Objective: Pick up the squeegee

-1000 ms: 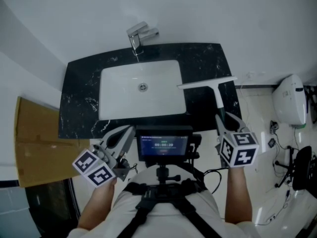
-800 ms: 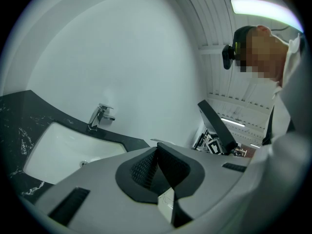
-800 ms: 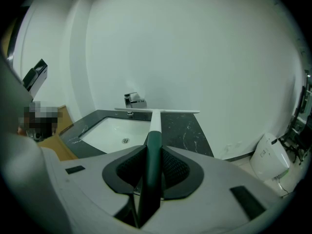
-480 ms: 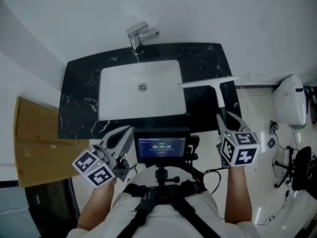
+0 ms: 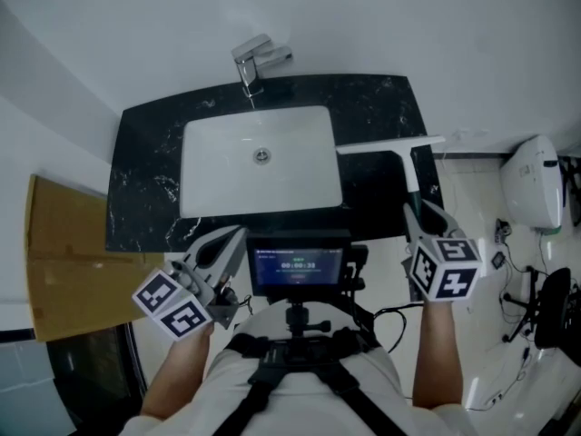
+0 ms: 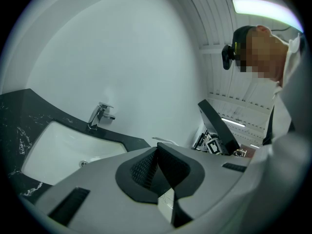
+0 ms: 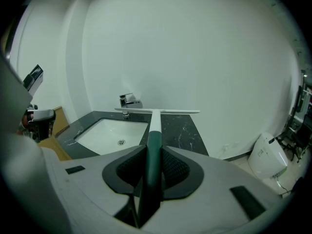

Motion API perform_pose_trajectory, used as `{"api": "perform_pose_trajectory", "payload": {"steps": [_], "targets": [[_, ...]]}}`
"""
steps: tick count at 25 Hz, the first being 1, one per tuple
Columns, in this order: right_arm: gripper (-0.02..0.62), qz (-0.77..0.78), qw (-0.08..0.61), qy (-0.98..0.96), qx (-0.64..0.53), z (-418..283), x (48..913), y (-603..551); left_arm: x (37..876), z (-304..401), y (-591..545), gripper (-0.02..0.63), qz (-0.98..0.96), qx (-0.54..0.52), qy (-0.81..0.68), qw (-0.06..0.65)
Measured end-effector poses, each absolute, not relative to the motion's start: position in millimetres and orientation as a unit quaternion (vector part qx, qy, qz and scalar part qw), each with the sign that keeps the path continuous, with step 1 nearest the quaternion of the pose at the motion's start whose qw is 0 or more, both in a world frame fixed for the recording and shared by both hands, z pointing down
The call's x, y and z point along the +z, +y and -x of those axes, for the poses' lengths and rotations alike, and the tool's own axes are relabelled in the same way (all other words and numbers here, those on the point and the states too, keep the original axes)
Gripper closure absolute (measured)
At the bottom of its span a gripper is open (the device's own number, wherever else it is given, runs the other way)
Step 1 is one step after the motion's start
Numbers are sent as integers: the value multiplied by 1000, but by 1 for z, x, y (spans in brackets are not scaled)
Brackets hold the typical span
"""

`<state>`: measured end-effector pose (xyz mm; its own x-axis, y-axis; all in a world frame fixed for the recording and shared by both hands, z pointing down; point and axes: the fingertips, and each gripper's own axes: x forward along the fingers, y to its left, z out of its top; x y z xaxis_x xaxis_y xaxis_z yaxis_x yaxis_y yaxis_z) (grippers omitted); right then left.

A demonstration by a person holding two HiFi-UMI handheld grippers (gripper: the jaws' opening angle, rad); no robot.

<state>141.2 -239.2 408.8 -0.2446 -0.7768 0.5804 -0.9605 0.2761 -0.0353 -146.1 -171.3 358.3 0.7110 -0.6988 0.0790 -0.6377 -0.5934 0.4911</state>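
The right gripper (image 5: 427, 216) holds the squeegee (image 5: 399, 148). In the right gripper view the two fingers (image 7: 176, 167) of this gripper (image 7: 152, 155) are pressed on the dark green handle from both sides. The white shaft and the long white blade of the squeegee (image 7: 154, 123) stick out straight ahead of them. The blade lies crosswise, well ahead of the fingers, over the right part of the black marble counter (image 5: 372, 107). In the head view its right end passes beyond the counter edge. In the right gripper view the blade stands against the white wall, so it appears to be raised off the counter.

Ahead and to the left of the right fingers is the white rectangular sink (image 5: 227, 171), and behind it the chrome faucet (image 5: 254, 62).

The left gripper (image 5: 231, 239) hangs at the near edge of the counter, well apart from the squeegee. In the left gripper view its fingers (image 6: 141, 169) are brought together and nothing is between them. The sink (image 6: 63, 147) is ahead and to the left of them.

Between the two grippers is a small dark screen (image 5: 300, 263) on the person's chest.
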Motion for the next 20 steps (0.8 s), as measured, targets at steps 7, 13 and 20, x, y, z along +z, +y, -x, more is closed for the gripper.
{"api": "perform_pose_trajectory", "payload": {"steps": [7,13,20], "targets": [[509,-569,231,-764,198,-142,408,-241,357,145,-171,609,-891,-60,-376,249],[509,-569,229,-765,196,-141,406,-242,355,146,-171,609,-891,-60,-375,248],[509,-567,231,-765,197,-141,409,-240,356,145,-168,609,-891,-60,-375,249]]}}
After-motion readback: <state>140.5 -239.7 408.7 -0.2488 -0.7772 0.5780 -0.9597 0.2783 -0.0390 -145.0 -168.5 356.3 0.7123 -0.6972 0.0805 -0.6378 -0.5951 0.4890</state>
